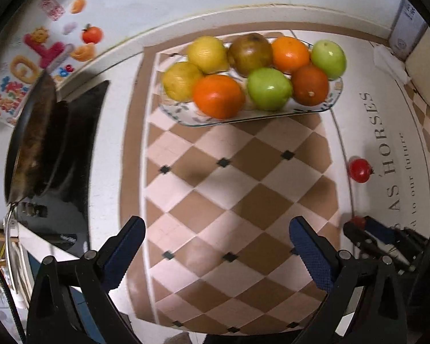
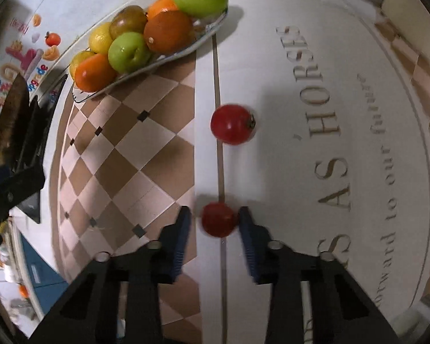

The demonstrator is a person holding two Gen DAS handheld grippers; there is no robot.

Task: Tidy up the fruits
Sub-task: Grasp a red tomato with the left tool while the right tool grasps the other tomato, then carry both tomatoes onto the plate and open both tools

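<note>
A glass plate [image 1: 243, 119] at the back of the checkered mat holds lemons, oranges, green apples and a brownish fruit. My left gripper [image 1: 218, 223] hangs open above the bare mat in front of the plate, with nothing between its fingers. A larger red tomato [image 2: 232, 124] lies loose on the white part of the mat, right of the plate [image 2: 157, 60]. My right gripper [image 2: 215, 213] points down with its blue pads closed around a smaller red tomato [image 2: 219, 220]. In the left wrist view, that gripper and the small tomato [image 1: 358, 220] sit at the lower right, nearer than the loose tomato [image 1: 359, 170].
A dark frying pan [image 1: 34, 143] rests on a black stove [image 1: 77, 172] left of the mat. A white box [image 1: 407, 28] and a pale board stand at the back right. A wall with colourful stickers [image 1: 43, 51] runs behind the plate.
</note>
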